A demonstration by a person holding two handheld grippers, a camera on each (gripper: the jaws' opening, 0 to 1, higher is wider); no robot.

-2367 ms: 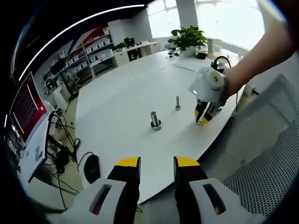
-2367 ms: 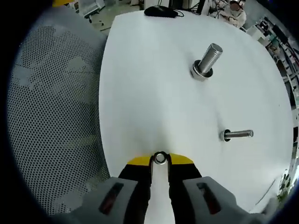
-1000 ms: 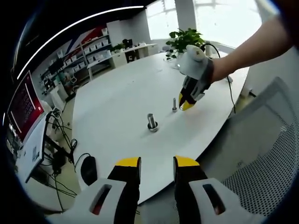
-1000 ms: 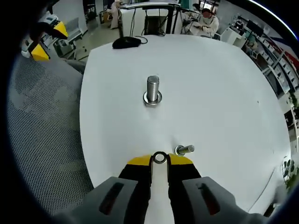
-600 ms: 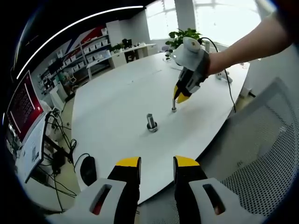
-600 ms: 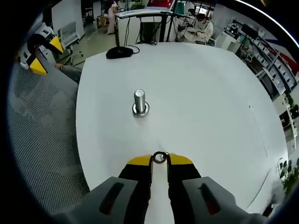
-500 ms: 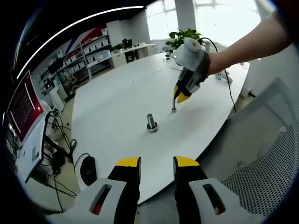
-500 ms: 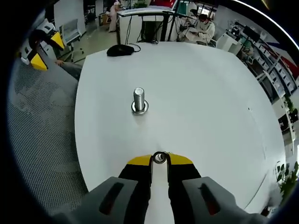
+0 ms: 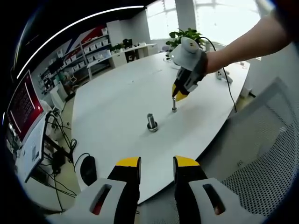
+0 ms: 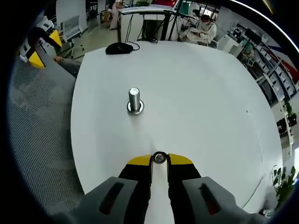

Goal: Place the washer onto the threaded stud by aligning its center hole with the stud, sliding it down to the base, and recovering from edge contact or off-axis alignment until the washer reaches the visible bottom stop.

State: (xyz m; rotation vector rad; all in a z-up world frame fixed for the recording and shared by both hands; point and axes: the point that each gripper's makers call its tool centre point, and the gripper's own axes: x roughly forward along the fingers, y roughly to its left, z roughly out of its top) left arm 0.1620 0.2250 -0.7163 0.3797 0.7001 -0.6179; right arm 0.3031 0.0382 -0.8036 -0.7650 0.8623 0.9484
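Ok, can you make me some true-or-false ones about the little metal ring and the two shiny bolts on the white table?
1. The small silver washer is pinched between the right gripper's yellow tips. True.
2. The thick steel bolt lies flat on the round white table. False: it stands upright on its wide base.
3. In the left gripper view, the right gripper hangs just above the thin steel stud. True.
4. The left gripper grips the thick bolt. False: its jaws are apart, holding nothing, away from the table.
5. A black computer mouse sits near the table's edge. True.
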